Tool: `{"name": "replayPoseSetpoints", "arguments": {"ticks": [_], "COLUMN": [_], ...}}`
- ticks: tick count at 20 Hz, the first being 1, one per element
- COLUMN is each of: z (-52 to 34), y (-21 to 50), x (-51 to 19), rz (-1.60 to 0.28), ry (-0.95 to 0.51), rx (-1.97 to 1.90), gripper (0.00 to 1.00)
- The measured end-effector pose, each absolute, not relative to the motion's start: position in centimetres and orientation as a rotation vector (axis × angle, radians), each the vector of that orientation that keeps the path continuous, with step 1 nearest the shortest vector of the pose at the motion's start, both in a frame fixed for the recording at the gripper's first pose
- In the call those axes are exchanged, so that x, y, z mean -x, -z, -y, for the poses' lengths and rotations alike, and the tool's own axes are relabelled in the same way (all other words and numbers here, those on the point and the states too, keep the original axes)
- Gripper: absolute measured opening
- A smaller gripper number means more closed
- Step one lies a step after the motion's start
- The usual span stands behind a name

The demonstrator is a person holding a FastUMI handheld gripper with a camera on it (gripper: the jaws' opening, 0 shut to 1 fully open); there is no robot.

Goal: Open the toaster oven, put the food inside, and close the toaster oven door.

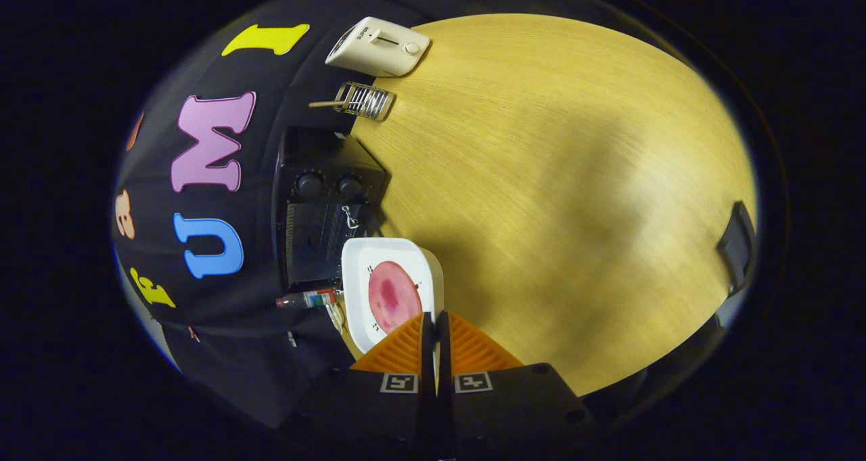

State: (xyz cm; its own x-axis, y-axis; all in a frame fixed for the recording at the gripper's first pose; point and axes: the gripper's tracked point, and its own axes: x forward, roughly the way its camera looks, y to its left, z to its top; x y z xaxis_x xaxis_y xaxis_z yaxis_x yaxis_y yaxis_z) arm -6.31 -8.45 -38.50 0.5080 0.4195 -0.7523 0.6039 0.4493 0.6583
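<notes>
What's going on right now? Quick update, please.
Gripper jaws nearly shut on the white tray rim. Pink food sits on the tray. Toaster oven just beyond, door looks closed.

- Black toaster oven (pixel 325 210) stands at edge of wooden table (pixel 575 197), against booth wall.
- White square plate (pixel 389 292) w/ round pink food slice (pixel 394 296) on it, just ahead of gripper (pixel 435 325); fingers pinch plate rim.
- Wire rack (pixel 365 100) & white pop-up toaster (pixel 379 46) beyond oven.
</notes>
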Motion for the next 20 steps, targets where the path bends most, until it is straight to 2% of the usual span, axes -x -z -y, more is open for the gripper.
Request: {"name": "replayPoseSetpoints", "arguments": {"ticks": [8, 20], "z": [-3.6, -9.7], "y": [39.9, 42.6], "x": [0.4, -12.4], "rz": [-0.954, -0.729], "ry": [0.337, 0.563], "rx": [-1.317, -1.451], "gripper": [0.05, 0.05]}}
